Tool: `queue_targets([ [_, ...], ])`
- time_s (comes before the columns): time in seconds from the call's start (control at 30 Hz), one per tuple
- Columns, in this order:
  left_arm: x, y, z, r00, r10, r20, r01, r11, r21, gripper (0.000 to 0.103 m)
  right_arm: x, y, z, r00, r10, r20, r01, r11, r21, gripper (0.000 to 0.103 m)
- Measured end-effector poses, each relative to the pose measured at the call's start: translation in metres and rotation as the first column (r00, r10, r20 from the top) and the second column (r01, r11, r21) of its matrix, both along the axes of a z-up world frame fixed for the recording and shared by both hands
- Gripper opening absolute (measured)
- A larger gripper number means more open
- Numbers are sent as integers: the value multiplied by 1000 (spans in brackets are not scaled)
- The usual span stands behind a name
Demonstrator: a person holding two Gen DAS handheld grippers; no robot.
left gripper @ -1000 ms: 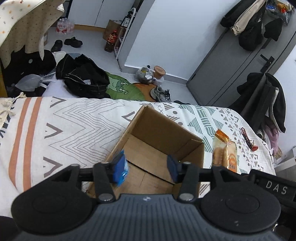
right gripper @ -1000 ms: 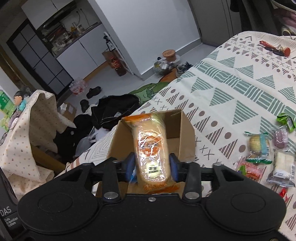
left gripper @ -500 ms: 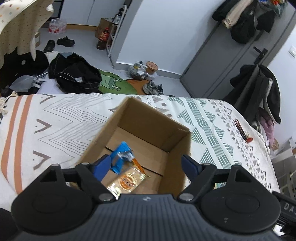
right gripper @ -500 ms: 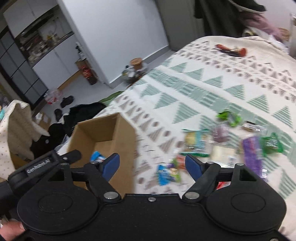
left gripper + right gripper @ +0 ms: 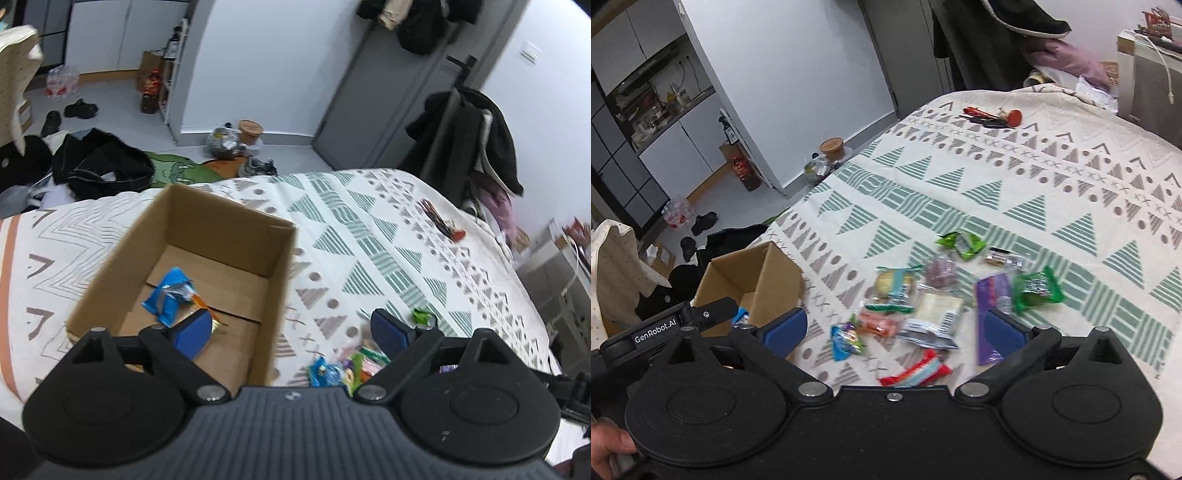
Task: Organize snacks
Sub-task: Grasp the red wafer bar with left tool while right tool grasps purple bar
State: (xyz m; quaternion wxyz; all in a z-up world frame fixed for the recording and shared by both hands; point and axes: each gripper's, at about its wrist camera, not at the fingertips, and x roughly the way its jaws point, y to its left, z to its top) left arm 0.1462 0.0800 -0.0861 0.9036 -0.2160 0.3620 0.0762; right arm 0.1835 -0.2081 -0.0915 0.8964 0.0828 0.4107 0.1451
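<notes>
1. Brown corrugated card makes up the open box (image 5: 207,229), which sits on the patterned bedspread (image 5: 369,236); every place below is given from this box.
2. Inside the box, on its floor near the left wall, lies a blue snack packet (image 5: 168,295), with an orange-edged wrapper (image 5: 201,303) touching its right side and partly hidden behind a blue pad.
3. The left gripper (image 5: 291,330) hangs over the box's near right corner with its jaws spread wide and nothing between them; one pad is over the box floor, the other is out over the bedspread.
4. To the right of the box, on the bedspread, lies a loose heap of snacks (image 5: 934,299). In the right wrist view the nearest to the box is a small blue packet (image 5: 844,341), then an orange-red one (image 5: 879,323) and a clear packet with a barcode (image 5: 936,319).
5. Farther from the box are a purple packet (image 5: 991,295), a green one (image 5: 1036,288) and another green wrapper (image 5: 962,243) at the heap's far edge; a red-and-white bar (image 5: 918,371) lies nearest the camera.
6. The right gripper (image 5: 894,330) is over the near edge of that heap, just right of the box, with jaws wide apart and empty.
7. Well beyond the box, near the far edge of the bedspread, rests a small red-and-black bundle of objects (image 5: 991,118); what they are cannot be told.
</notes>
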Motion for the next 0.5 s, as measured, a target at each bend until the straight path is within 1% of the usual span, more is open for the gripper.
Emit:
queue_targets([
  [0.1, 2, -15, 2, 1000, -24, -10, 24, 999, 28, 93, -3, -17, -1, 1000, -23, 0, 23, 1000, 9, 103],
  [0.17, 3, -22, 1, 999, -28, -16, 29, 999, 30, 96, -4, -26, -2, 999, -35, -4, 35, 999, 21, 103],
  [0.23, 3, -31, 2, 999, -51, -17, 52, 998, 36, 97, -5, -34, -3, 999, -43, -5, 43, 999, 25, 103],
  [0.3, 3, -41, 3, 997, -69, -23, 71, 996, 56, 98, -6, -42, -5, 999, -48, 1, 48, 999, 23, 103],
  [0.5, 5, -66, -1, 992, -124, -38, 126, 990, 69, 98, -6, -63, -11, 998, -70, -3, 71, 997, 27, 103],
])
